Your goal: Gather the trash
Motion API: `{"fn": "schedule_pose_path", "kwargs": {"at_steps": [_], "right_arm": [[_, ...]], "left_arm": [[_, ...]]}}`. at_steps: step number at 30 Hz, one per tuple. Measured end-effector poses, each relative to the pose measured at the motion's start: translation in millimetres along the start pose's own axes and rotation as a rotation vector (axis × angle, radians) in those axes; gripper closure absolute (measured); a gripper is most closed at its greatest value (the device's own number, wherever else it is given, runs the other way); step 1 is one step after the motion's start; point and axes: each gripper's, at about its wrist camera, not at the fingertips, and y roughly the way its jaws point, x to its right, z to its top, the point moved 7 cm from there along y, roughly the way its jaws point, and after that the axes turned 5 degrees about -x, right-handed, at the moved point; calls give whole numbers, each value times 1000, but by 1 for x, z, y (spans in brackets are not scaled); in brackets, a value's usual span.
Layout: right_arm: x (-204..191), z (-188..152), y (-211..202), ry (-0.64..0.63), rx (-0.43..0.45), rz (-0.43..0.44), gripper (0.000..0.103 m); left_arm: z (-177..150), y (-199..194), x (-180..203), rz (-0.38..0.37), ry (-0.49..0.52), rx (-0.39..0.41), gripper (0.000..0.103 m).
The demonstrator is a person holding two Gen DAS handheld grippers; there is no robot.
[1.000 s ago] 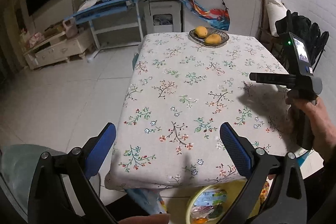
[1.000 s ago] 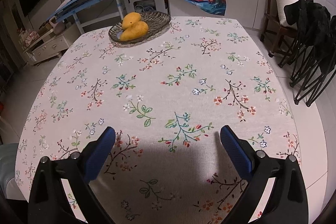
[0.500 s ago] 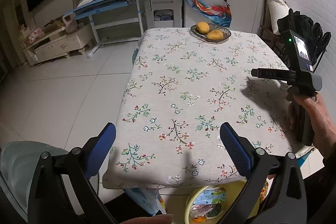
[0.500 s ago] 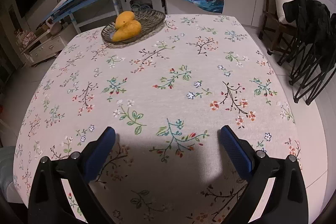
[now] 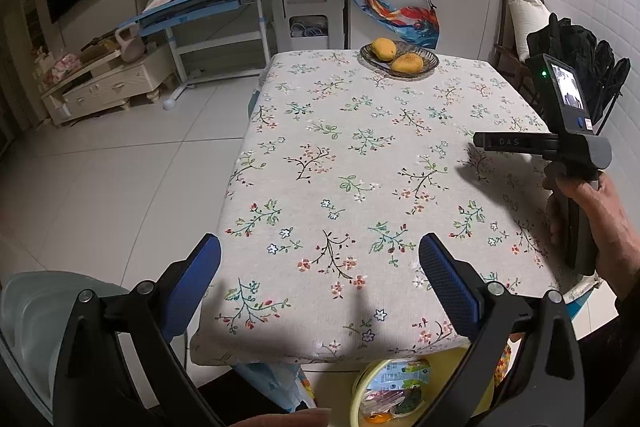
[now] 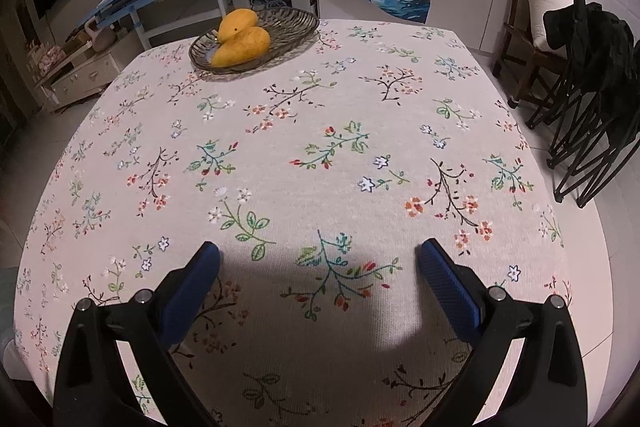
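Observation:
My left gripper [image 5: 320, 259] hangs open over the near edge of the table [image 5: 360, 155], nothing between its blue pads. Below that edge a yellow bin [image 5: 362, 387] holds wrappers [image 5: 400, 383] and other trash. My right gripper [image 6: 320, 263] is open too, low above the flowered tablecloth [image 6: 320, 155] with nothing in it. In the left wrist view the right gripper's body [image 5: 560, 143] shows at the right, held by a hand [image 5: 592, 223]. No loose trash shows on the tablecloth.
A wicker plate [image 6: 288, 31] with two mangoes [image 6: 240, 39] sits at the table's far end. A grey chair [image 5: 36, 311] stands at the near left. Black folding chairs [image 6: 592, 99] stand to the right. A blue desk [image 5: 200, 7] and cabinets line the back wall.
The left gripper has risen and drawn back slightly, showing more of the table and floor. The right gripper has moved forward over the cloth toward the mango plate. Both stay open.

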Motion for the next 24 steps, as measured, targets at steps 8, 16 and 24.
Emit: {"fn": "schedule_pose_path", "kwargs": {"at_steps": [8, 16, 24], "right_arm": [[0, 3, 3, -17, -6, -17, 7], [-1, 4, 4, -27, -8, -29, 7], [1, 4, 4, -27, -8, -30, 7]], "left_arm": [[2, 4, 2, -2, -1, -2, 7], [3, 7, 4, -3, 0, -4, 7], [4, 8, 4, -3, 1, -5, 7]]}}
